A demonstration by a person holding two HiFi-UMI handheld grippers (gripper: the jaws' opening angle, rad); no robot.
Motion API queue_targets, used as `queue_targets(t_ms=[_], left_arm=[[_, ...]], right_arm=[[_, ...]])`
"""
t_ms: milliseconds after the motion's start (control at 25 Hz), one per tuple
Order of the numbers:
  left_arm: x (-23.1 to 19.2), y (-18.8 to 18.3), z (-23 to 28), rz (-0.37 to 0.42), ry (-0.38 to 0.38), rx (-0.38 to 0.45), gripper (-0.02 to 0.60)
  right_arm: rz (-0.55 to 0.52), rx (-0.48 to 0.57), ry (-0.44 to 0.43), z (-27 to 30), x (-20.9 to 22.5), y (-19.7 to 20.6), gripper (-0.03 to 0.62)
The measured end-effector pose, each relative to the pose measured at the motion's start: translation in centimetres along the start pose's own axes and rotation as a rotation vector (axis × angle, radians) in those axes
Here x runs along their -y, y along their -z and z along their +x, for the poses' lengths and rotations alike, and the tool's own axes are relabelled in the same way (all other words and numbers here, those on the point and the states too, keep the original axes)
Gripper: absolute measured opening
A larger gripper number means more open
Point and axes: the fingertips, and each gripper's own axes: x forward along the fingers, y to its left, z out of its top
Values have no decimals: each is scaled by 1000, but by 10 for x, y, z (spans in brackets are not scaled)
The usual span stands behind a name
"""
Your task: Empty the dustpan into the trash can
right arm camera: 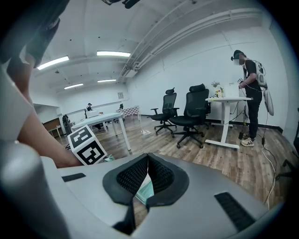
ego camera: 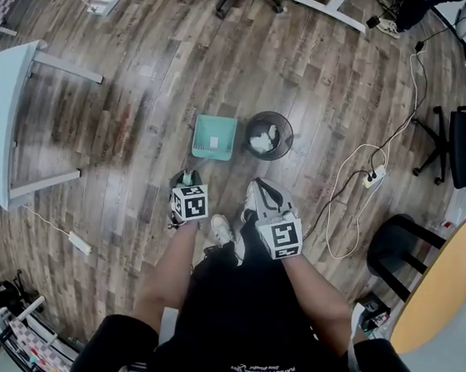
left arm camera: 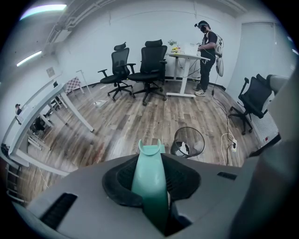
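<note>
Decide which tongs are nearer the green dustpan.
Left. The left tongs are shut on the handle of the dustpan; the right tongs hang clear of it, off to its right.

Premises: open-plan office, plainly fitted.

Wood-plank floor [ego camera: 145, 78] throughout. Black swivel chairs [left arm camera: 154, 63] on castors are grouped beside a white desk [left arm camera: 184, 56], with a person [left arm camera: 208, 51] standing at it. A long white desk [ego camera: 2, 115] runs along one side. Strip lights [right arm camera: 112, 54] and exposed pipework [right arm camera: 187, 30] cross a white ceiling. A power strip [ego camera: 372, 178] lies on the boards (white cable looping loose beside it), and a wire trash can [ego camera: 269, 134] holds crumpled paper.
</note>
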Motion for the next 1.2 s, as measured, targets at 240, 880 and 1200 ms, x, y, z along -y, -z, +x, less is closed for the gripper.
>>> queue_targets(t_ms=[240,880,1200], left_arm=[[5,4,5,4,-6,-1,104],[7,-19,-57,30,13,178,144],[23,-21,-132,61,91,323,141]], right_arm=[[4,-14,-4,-1,7,8,23],[-19,40,-5,-16,-14,-6,23],[-70,104,-18,-30,-59,-28,23]])
